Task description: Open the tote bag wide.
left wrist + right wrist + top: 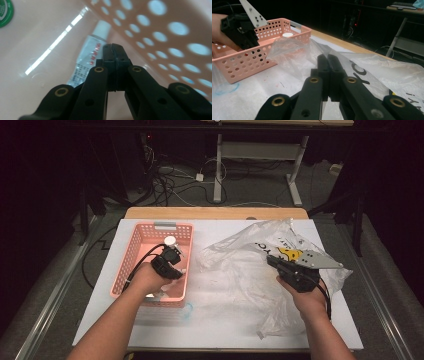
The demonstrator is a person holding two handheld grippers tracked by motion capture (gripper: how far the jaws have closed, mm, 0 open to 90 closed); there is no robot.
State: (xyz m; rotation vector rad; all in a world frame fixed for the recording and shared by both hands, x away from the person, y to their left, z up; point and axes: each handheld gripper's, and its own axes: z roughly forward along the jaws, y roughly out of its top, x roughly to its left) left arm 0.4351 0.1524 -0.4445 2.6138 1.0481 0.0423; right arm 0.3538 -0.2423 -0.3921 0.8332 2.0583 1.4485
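Pink perforated plastic basket holds your closed, empty left tool; lift clear of the white tube. Right tool pinches the clear plastic bag shut.

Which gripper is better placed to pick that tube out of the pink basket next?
Left, I'd say. The left gripper is already inside the basket, jaws shut just above the tube; the right gripper sits over the plastic bag.

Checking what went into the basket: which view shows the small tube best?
The left gripper view: the tube lies on the pink basket's floor just beyond the shut left gripper, its white cap and red print visible. In the high view the hand and gripper cover that spot; in the right gripper view the basket wall hides it.
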